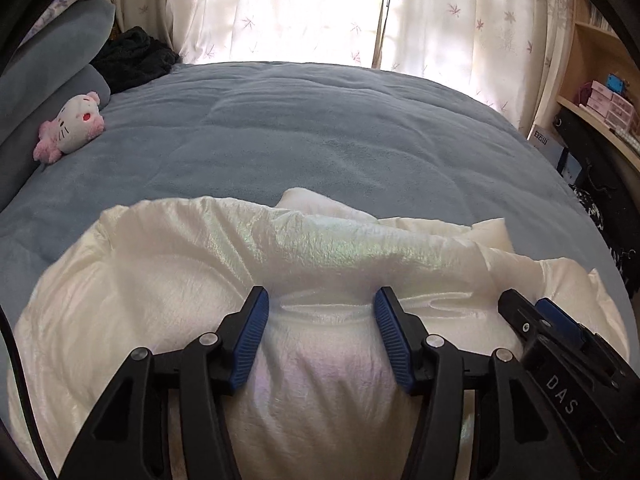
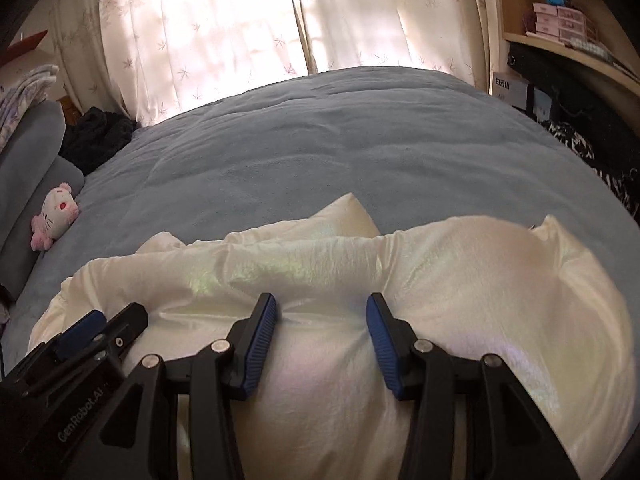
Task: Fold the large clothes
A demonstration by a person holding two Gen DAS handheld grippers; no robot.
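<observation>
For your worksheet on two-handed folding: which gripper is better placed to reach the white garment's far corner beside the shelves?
Right, probably. The right gripper sits on the shelf side of the left gripper, nearer that corner of the garment. Both grippers look open over the cloth, so neither is tied up.

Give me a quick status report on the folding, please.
Left hand-held gripper and right hand-held gripper open, side by side over the cream padded jacket. Jacket bunched on the blue bedspread. Plush toy far left, clear.
</observation>
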